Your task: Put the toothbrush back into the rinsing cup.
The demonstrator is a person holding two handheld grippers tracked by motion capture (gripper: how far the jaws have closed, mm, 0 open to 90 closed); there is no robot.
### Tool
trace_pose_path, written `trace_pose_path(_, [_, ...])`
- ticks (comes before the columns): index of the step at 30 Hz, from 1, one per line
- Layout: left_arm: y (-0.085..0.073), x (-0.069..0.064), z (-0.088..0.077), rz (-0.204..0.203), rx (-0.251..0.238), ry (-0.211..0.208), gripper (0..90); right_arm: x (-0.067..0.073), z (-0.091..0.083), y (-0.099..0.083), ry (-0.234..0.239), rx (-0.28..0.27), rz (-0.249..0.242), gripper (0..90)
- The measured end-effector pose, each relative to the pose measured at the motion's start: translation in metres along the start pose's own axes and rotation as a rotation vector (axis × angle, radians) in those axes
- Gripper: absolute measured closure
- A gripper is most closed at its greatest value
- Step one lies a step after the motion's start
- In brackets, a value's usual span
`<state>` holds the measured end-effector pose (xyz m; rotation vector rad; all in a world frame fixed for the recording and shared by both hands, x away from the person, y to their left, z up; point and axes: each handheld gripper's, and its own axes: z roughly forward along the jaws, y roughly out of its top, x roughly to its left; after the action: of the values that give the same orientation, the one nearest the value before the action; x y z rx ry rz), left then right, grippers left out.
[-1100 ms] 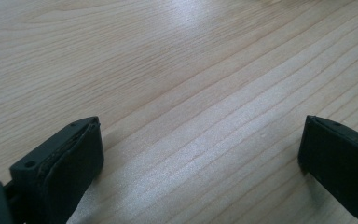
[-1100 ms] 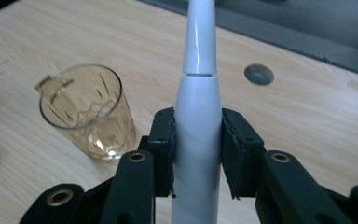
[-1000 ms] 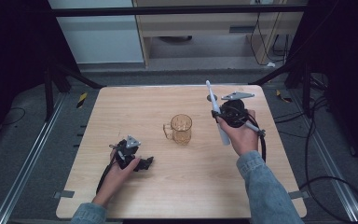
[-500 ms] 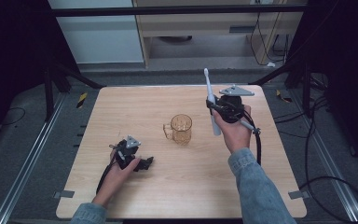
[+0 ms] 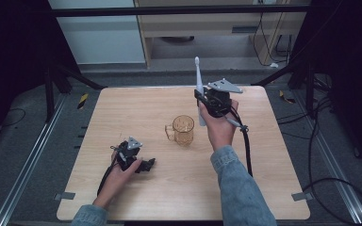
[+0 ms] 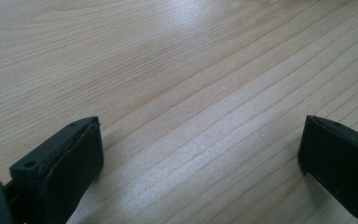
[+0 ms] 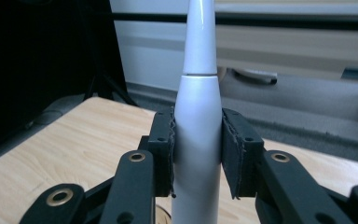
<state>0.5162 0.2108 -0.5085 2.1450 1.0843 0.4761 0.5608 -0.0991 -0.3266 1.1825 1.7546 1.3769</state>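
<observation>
The right gripper (image 5: 201, 101) has its fingers (image 7: 162, 140) pressed against both sides of a white electric toothbrush (image 7: 198, 130), clamped on the thick handle just below the seam where the narrower neck begins. In the high view the toothbrush (image 5: 199, 84) stands nearly upright, its brush head pointing to 12 o'clock, above the far half of the bench (image 5: 136, 108), while its lower end hangs just past the rim of an amber glass mug (image 5: 183, 130) at about 1 o'clock from it. The mug stands upright near the middle of the bench with its handle turned toward 9 o'clock, and the right hand (image 5: 219, 127) sits just at 3 o'clock of it

The left gripper (image 5: 143, 165) rests on the bench at roughly 7 o'clock from the mug, well apart from it, held by the left hand (image 5: 118, 174). Its fingers (image 6: 70, 158) stand wide apart in the left gripper view, with bare wood grain between them and nothing held, the tips low over the bench surface
</observation>
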Motion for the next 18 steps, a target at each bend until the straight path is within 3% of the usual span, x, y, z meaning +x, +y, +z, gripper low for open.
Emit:
trace_pose_path(5, [0.000,0.000,0.000,-0.005,-0.004,0.000,0.0,0.013,0.005,0.005,0.000,-0.056,0.010,67.1])
trace_pose_path(18, [0.000,0.000,0.000,-0.001,-0.004,0.001,0.0,0.031,0.015,0.003,0.003,-0.109,0.011,67.1])
